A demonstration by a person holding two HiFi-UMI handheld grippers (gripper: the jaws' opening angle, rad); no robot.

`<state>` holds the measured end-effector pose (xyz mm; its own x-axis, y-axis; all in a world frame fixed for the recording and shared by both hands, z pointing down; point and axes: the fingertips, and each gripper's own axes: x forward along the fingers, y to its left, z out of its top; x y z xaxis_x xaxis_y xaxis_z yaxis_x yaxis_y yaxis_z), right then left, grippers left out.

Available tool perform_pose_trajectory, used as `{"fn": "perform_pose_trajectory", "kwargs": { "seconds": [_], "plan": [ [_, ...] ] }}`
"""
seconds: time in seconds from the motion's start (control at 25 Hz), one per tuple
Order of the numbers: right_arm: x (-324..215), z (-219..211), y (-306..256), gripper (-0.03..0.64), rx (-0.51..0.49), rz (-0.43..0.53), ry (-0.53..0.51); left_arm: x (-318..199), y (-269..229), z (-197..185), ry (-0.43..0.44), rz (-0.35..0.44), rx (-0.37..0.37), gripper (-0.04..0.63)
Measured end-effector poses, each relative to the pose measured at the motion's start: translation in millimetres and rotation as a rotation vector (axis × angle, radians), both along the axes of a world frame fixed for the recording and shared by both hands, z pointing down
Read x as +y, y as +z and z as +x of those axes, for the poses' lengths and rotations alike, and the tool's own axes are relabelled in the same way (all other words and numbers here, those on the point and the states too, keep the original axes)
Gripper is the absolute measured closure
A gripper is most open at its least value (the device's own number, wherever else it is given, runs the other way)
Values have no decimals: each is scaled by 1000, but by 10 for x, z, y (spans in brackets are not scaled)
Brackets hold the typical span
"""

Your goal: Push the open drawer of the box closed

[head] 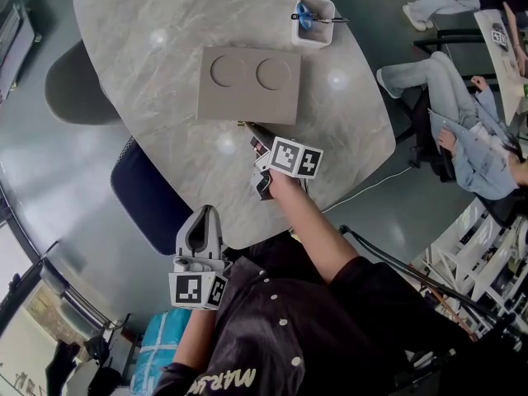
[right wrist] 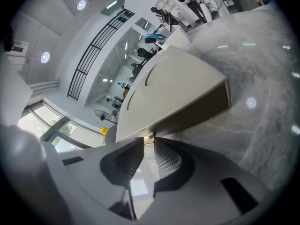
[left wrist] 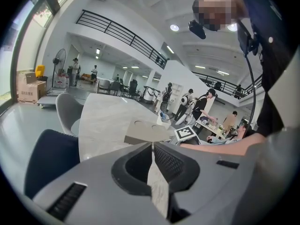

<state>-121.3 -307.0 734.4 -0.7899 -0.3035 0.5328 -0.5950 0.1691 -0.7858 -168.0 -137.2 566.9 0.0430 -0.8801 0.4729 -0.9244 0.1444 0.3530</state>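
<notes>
r gripper [right wrist: 146, 143]: jaws nearly together, just a slit betw them, tips touching near edge of box [head: 247, 85], which lies flat mid table [head: 140, 64]. l gripper [left wrist: 152, 146]: jaws pressed together, empty, held off table's edge, close to body.

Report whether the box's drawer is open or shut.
Shut, or nearly: nothing juts from the box front, where the right gripper touches.

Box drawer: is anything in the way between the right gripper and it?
Nothing visible is. The right gripper is already at the front side of the box, with the tips of its jaws by a small gold knob. Only bare table lies around.
</notes>
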Motion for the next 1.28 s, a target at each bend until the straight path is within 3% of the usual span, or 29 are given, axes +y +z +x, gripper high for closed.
{"fn": "perform_pose_trajectory", "kwargs": {
  "seconds": [0.52,0.72,1.04,1.28],
  "plan": [
    [183,112,-28,556,-3,-18,-58,43,-168,-7,20,48,-19,569],
    [296,216,-243,614,1,45,-70,81,-260,22,53,92,-33,569],
    [648,404,-874,620,-75,125,-73,205,-492,80,114,164,-49,569],
    [833,596,-1481,620,-81,258,-58,363,-671,82,139,219,-57,569]
  ]
}}
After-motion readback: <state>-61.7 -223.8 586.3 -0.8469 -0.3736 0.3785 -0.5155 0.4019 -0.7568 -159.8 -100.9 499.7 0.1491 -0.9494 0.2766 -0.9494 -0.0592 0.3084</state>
